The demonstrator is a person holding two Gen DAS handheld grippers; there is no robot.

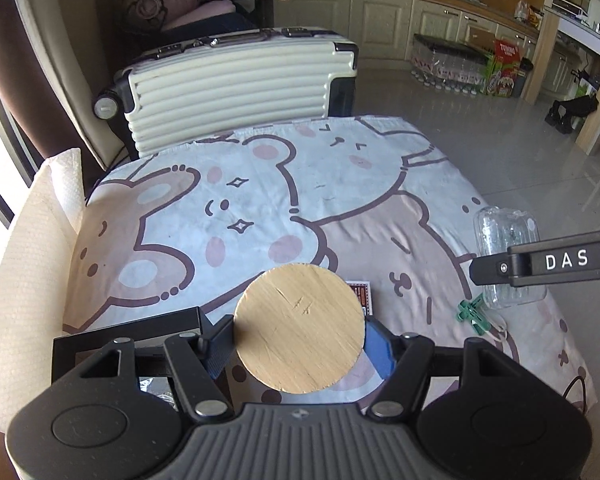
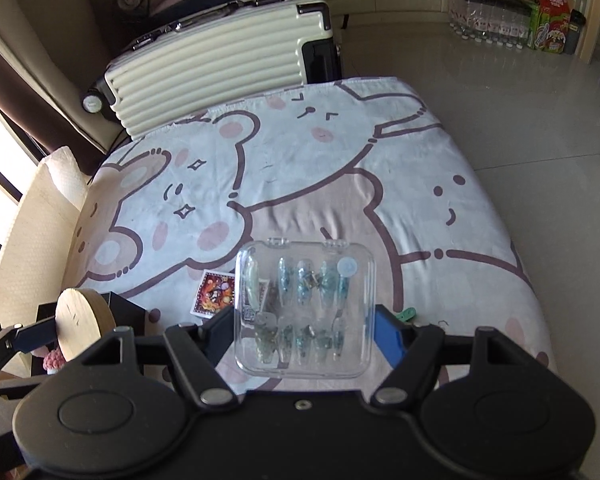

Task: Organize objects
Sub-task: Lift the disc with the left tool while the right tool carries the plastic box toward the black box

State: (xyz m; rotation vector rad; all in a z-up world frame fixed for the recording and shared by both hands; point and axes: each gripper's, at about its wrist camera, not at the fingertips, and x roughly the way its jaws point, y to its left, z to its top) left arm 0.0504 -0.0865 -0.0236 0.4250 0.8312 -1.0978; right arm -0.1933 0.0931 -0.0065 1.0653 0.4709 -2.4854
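My left gripper (image 1: 300,340) is shut on a round wooden disc (image 1: 299,329) and holds it above the table; the disc also shows in the right wrist view (image 2: 82,322). My right gripper (image 2: 305,332) is shut on a clear plastic case of blue press-on nails (image 2: 305,308) and holds it above the cloth; the case shows at the right in the left wrist view (image 1: 508,256). A small printed card (image 2: 214,293) lies on the cloth under both. A green clip (image 1: 470,312) lies near the right edge.
The table wears a cartoon bear cloth (image 1: 260,200). A black box (image 1: 132,332) sits at the near left. A paper towel roll (image 1: 32,260) stands at the left edge. A cream suitcase (image 1: 236,88) stands behind the table. A pink toy (image 2: 54,362) is near the box.
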